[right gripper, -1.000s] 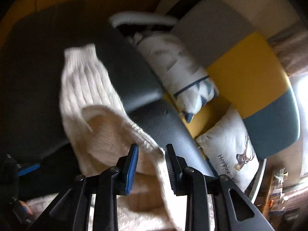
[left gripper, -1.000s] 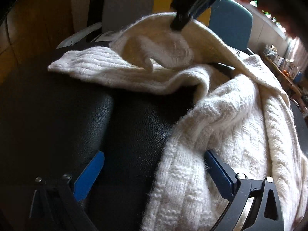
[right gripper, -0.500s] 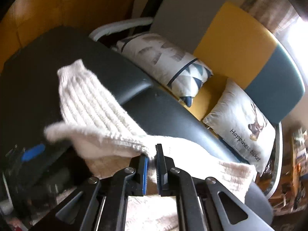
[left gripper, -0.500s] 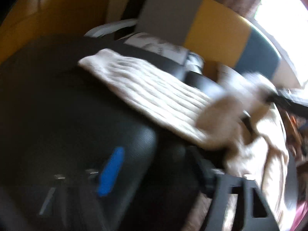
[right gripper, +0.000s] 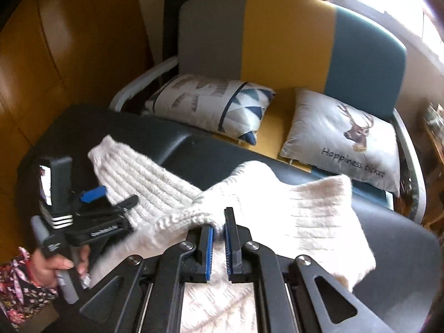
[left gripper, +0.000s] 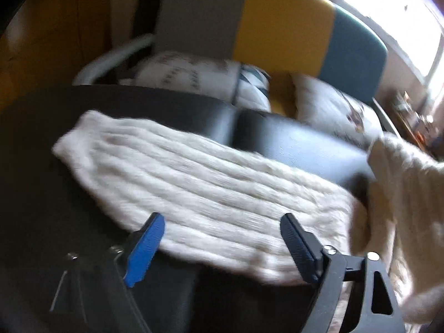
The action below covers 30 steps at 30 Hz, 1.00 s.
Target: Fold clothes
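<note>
A cream cable-knit sweater (right gripper: 310, 216) lies on a black padded bench (right gripper: 180, 149). One ribbed sleeve (left gripper: 199, 183) stretches flat to the far left, cuff outward. My right gripper (right gripper: 218, 224) is shut on a knitted edge of the sweater and holds that fold lifted above the bench. My left gripper (left gripper: 222, 227) is open just above the near side of the flat sleeve, blue pads wide apart with nothing between them. In the right wrist view the left gripper (right gripper: 111, 197) sits at the left, held by a hand in a floral sleeve (right gripper: 19, 283).
Behind the bench stands a grey, yellow and teal sofa (right gripper: 288, 36) with two cushions, one patterned with triangles (right gripper: 216, 102), one with a deer (right gripper: 341, 133). A wooden wall (right gripper: 55, 41) fills the left. Cluttered shelves (left gripper: 416, 116) sit at the far right.
My right gripper closed on the sweater's edge and pulled it rightward, unrolling the sleeve flat. My left gripper swung from the sweater body over to the sleeve, still open.
</note>
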Available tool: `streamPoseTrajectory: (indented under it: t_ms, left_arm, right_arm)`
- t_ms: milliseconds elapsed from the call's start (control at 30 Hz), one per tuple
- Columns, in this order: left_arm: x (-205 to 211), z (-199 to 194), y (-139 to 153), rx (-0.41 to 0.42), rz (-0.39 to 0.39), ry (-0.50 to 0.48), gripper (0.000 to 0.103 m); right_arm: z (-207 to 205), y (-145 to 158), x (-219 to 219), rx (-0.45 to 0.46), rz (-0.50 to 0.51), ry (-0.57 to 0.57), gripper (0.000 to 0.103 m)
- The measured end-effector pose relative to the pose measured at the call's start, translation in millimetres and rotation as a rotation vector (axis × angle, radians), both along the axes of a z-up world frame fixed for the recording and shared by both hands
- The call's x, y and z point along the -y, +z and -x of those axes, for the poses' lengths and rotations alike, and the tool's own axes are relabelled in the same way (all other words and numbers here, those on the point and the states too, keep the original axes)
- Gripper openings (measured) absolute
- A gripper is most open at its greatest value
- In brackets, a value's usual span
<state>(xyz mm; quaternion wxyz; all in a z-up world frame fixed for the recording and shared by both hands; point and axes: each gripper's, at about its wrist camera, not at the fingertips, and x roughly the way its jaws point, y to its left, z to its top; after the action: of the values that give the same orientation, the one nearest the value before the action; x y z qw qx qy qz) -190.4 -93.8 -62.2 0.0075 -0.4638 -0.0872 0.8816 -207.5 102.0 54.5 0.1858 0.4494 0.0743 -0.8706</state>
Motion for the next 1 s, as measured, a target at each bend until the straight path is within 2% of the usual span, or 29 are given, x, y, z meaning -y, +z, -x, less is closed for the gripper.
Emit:
streamPoseTrajectory:
  t_ms: [33, 67, 167, 267, 300, 333, 400, 467, 500, 567, 633, 700, 833, 1000]
  left_arm:
    - [-3.7, 1.6, 2.2, -0.004, -0.004, -0.021, 0.053]
    - [-9.1, -2.0, 4.8, -0.013, -0.007, -0.04, 0.052]
    - [-21.5, 0.3, 6.1, -0.016, 0.003, -0.094, 0.052]
    - [-31.3, 0.2, 13.2, -0.02, -0.088, -0.149, 0.055]
    - [-34.3, -0.1, 16.3, -0.027, -0.107, -0.16, 0.062]
    - [-39.2, 0.3, 17.2, -0.028, -0.085, -0.164, 0.068]
    - [-52.0, 4.0, 11.3, 0.0, -0.025, -0.189, 0.067]
    - [-66.3, 8.7, 0.5, 0.045, 0.047, -0.222, 0.023]
    - [-70.7, 7.0, -3.3, 0.032, 0.087, -0.21, 0.017]
    - [-79.6, 3.3, -10.4, 0.005, 0.166, -0.187, 0.016]
    - [-85.9, -1.8, -10.7, -0.029, 0.204, -0.184, 0.013]
    - [-84.0, -3.9, -8.6, -0.038, 0.191, -0.171, 0.012]
    - [-67.0, -6.7, 1.9, -0.048, 0.095, -0.103, 0.011]
    - [-52.2, -21.5, 0.1, -0.101, 0.12, -0.033, 0.011]
  right_arm:
    - [-3.2, 2.9, -7.5, -0.001, 0.019, -0.013, 0.006]
    - [-6.4, 5.8, -15.1, -0.002, 0.038, -0.026, 0.006]
    - [-15.2, 12.8, -34.7, -0.007, 0.079, -0.056, 0.006]
    - [-21.5, 15.3, -47.8, -0.012, 0.103, -0.075, 0.006]
    - [-23.3, 15.6, -51.8, -0.012, 0.112, -0.08, 0.006]
    - [-24.9, 15.3, -55.6, -0.008, 0.124, -0.086, 0.006]
    - [-27.1, 13.9, -63.0, 0.0, 0.145, -0.098, 0.006]
    - [-29.2, 13.3, -69.8, 0.003, 0.162, -0.113, 0.006]
    - [-31.0, 15.0, -74.9, 0.002, 0.175, -0.124, 0.006]
    - [-34.5, 18.4, -85.3, -0.001, 0.202, -0.146, 0.006]
    - [-38.0, 21.8, -95.6, -0.004, 0.228, -0.168, 0.006]
    - [-42.1, 26.7, -107.2, -0.012, 0.254, -0.191, 0.006]
    - [-55.8, 51.5, -142.1, -0.075, 0.281, -0.254, 0.006]
    - [-75.2, 73.6, -201.2, -0.147, 0.286, -0.375, 0.006]
